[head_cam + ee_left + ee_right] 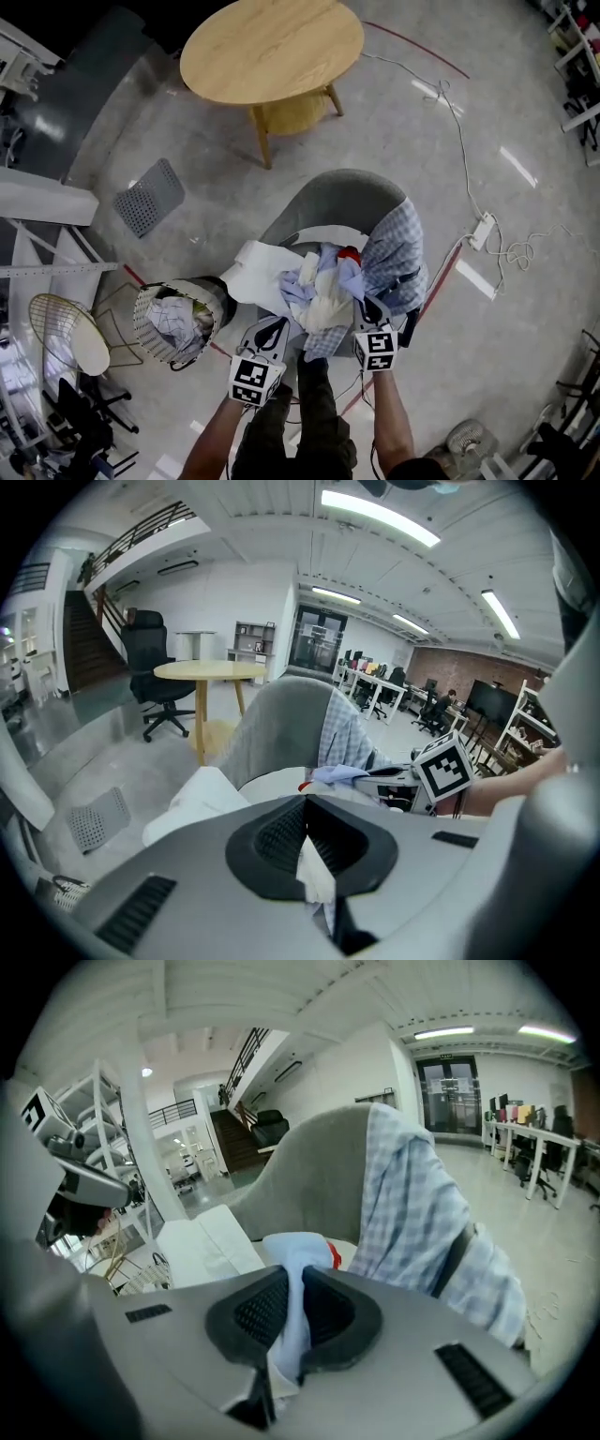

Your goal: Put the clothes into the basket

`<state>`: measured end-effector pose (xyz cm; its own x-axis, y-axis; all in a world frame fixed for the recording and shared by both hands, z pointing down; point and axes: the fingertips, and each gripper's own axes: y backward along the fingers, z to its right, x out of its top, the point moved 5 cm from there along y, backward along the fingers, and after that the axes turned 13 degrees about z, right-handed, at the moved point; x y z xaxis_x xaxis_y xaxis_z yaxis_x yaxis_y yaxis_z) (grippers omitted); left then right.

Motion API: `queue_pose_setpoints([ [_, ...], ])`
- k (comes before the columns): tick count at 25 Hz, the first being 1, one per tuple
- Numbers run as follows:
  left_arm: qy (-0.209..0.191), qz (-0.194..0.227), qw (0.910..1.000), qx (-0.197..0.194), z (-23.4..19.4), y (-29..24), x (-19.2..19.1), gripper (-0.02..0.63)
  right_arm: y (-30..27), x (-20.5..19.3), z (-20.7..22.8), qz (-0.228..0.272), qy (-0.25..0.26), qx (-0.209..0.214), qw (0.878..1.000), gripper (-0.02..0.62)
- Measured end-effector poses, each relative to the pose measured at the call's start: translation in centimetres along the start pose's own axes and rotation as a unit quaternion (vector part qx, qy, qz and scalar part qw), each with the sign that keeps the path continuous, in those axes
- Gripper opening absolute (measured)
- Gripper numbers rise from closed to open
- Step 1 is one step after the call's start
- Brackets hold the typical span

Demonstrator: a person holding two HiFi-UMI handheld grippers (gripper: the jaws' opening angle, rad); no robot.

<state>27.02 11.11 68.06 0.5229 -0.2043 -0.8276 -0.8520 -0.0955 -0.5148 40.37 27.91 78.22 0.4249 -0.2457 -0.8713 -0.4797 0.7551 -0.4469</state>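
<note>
The bundle of clothes, pale blue and white, hangs between my two tools just above the seat of the grey chair. The left gripper has its jaws pressed together on a fold of white cloth at the bundle's 7 o'clock edge. The right gripper is likewise closed tight, pinching a pale blue fold at the 4 o'clock edge. So I judge the pick-up is done and the carry is the step in hand. The basket stands on the floor at about 9 o'clock from the bundle, near the chair, and already has some laundry in it. Next I would swing both hands together toward 9 o'clock, keeping the cloth clear of the rim, and part the jaws only once the bundle is over the opening. A checked shirt drapes over the chair back at 2 o'clock, and a white garment lies on the seat at 10 o'clock; both are left for later trips. A round table stands well beyond at 12 o'clock.
</note>
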Motion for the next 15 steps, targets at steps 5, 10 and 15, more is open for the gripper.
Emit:
queue_pose_setpoints([
  [5,-0.01,0.033,0.9993,0.012,-1.1,2.4,2.4,0.006,1.0,4.8,-3.0,0.048,0.015,0.018,0.999,0.043],
  [10,-0.01,0.057,0.9981,0.018,-1.9,5.4,4.2,0.006,2.1,8.9,-5.8,0.081,0.03,0.023,0.996,0.043],
  [15,-0.021,0.083,0.9962,0.017,-2.2,7.9,6.1,0.006,3.7,12.4,-7.7,0.109,0.04,0.022,0.993,0.043],
])
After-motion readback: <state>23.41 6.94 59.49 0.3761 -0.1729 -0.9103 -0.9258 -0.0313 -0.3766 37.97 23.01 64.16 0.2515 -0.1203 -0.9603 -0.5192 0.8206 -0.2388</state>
